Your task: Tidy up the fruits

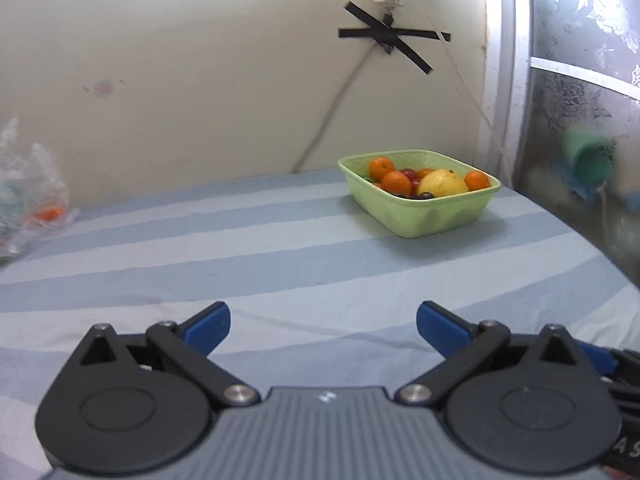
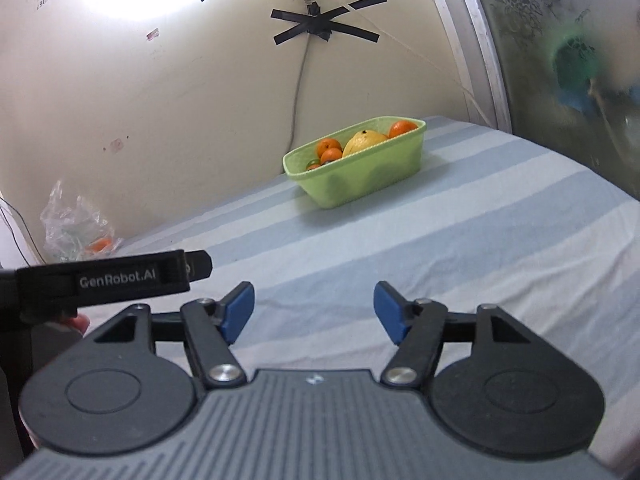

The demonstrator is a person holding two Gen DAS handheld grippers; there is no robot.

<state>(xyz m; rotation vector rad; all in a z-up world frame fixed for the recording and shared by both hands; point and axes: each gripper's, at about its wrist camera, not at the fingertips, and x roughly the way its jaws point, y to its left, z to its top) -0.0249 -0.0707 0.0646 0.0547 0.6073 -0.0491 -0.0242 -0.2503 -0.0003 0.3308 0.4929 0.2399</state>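
Fruits are sitting in the green basket (image 1: 420,216) while the left gripper (image 1: 323,326) and the right gripper (image 2: 314,312) are hovering spread, empty.

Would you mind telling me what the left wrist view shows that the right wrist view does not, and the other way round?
Only the left wrist view shows the dark grapes among the fruit, and the left tool from behind, open and empty. Only the right wrist view shows the right tool, also open and empty, and the black body of the other tool at its left edge. Both share the green basket of oranges and a yellow fruit, the striped sheet, the clear bag and the taped cable.
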